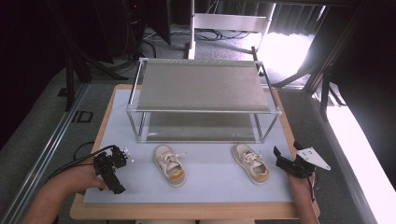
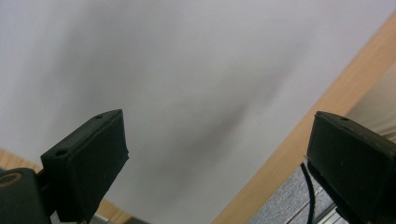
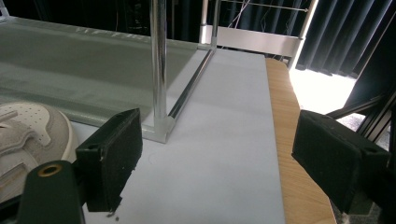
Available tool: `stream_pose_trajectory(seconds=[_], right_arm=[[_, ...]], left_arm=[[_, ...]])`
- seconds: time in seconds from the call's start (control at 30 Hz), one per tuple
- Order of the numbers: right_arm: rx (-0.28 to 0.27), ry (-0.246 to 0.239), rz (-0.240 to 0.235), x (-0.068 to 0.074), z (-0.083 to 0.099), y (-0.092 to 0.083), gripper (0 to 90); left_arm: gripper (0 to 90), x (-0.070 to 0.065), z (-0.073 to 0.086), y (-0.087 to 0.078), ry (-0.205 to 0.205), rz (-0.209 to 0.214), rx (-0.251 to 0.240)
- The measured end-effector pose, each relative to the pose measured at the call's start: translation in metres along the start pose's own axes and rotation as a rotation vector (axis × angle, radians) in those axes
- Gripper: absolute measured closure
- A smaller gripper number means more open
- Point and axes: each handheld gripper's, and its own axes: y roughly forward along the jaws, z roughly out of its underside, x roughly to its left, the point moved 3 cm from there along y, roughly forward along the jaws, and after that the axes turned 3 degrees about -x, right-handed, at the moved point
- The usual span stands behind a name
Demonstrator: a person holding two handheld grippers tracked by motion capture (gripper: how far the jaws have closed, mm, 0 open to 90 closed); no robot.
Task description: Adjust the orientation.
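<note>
- Resting at the lower left of the high view, the left gripper (image 1: 115, 170) lies low over the white mat (image 1: 210, 184), jaws spread wide and holding nothing; its own view confirms the gap, with bare mat between the pads.
- Left shoe (image 1: 170, 164): lower centre-left of the high view, on the mat in front of the rack, toe toward the person, laces loose. Judged the left gripper's likely pick; best taken across the collar or heel, clear of the laces.
- Two-tier rack (image 1: 204, 110): upper centre, metal frame with grey shelves, both bare. Judged the destination; the lower shelf needs a flat, low entry under the front rail.
- Right shoe (image 1: 251, 162): lower centre-right, just in front of the rack's right corner post, well apart from its pair.
- Right gripper (image 1: 286, 162): lower right, just beside the right shoe, jaws wide apart and empty.
- View differences: the right gripper view shows the shoe's perforated toe (image 3: 32, 126) at left edge and the rack post (image 3: 159, 60) close up; the high view alone gives both shoes' spacing. The left gripper view adds the table's wooden edge (image 2: 299, 135).
</note>
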Motion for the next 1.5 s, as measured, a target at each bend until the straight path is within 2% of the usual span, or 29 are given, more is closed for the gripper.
stream_pose_trajectory(seconds=[0.07, 0.1, 0.3, 0.43, 0.5, 0.67, 0.73, 0.83, 1.1, 1.3, 1.5], right_arm=[[0.0, -0.001, 0.0, 0.0, 0.0, 0.0, 15.8], [0.0, -0.002, 0.0, 0.0, 0.0, 0.0, 15.7], [-0.003, -0.003, -0.004, 0.0, 0.0, 0.0, 15.8], [-0.003, -0.004, -0.004, 0.0, 0.0, 0.0, 15.7], [-0.003, -0.005, -0.004, 0.0, 0.0, 0.0, 15.7], [-0.004, -0.004, -0.003, 0.0, 0.0, 0.0, 15.7], [-0.004, -0.004, -0.002, 0.0, 0.0, 0.0, 15.7], [-0.005, -0.003, -0.002, 0.0, 0.0, 0.0, 15.7], [-0.007, -0.002, -0.003, 0.0, 0.0, 0.0, 15.7], [-0.007, -0.005, -0.004, 0.0, 0.0, 0.0, 15.7], [-0.007, -0.005, -0.006, 0.0, 0.0, 0.0, 15.8]], left_arm=[[4.7, 0.0, 0.0, 0.0, 0.0, 0.0, 0.0], [4.7, -0.005, -0.009, -0.005, 0.022, 0.006, -0.018], [4.8, -0.011, -0.023, -0.009, 0.047, 0.028, -0.05], [4.8, -0.017, -0.032, -0.012, 0.069, 0.028, -0.044], [4.8, -0.021, -0.038, -0.013, 0.075, 0.041, -0.054], [5.4, -0.028, -0.05, -0.015, 0.11, 0.046, -0.052], [5.5, -0.033, -0.059, -0.018, 0.136, 0.053, -0.054], [5.5, -0.037, -0.065, -0.021, 0.146, 0.054, -0.056], [6.4, -0.053, -0.089, -0.032, 0.207, 0.086, -0.12], [6.4, -0.063, -0.109, -0.034, 0.257, 0.087, -0.109], [9.6, -0.075, -0.128, -0.033, 0.296, 0.098, -0.126]])
